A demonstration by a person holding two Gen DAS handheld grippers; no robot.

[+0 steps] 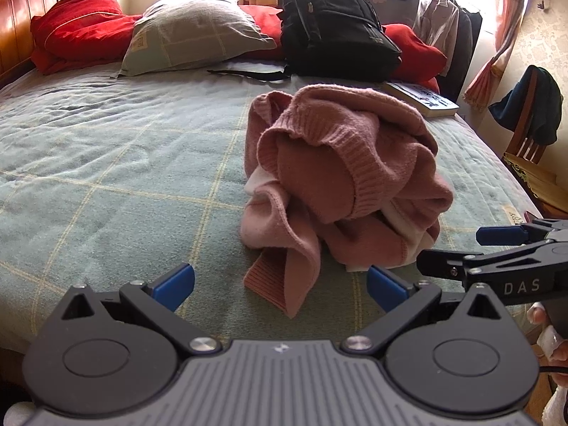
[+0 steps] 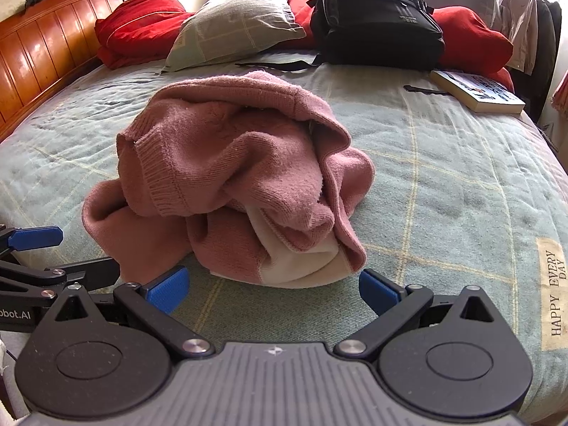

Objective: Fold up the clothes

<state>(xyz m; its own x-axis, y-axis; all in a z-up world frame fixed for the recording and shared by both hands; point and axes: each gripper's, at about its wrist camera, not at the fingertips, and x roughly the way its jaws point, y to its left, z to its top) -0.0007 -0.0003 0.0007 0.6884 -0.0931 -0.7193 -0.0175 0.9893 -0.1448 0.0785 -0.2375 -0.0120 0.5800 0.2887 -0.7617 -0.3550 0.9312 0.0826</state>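
Left tool (image 1: pixel 280 285) spread wide, nothing between the pads, touching nothing. Right tool (image 2: pixel 273 289) likewise spread wide and empty; it also shows at the right edge of the left view. Pink sweater (image 2: pixel 234 181) sits crumpled in a heap mid-frame on the bed (image 2: pixel 443 184), just beyond both tools. Sleeves and shape are buried in folds, with a cream layer peeking out low. Upper frame: black backpack (image 2: pixel 376 10), grey pillow (image 2: pixel 238 21), red bedding (image 2: pixel 138 25). Book (image 2: pixel 479 94) at right. Nothing stands between the tools and the sweater.
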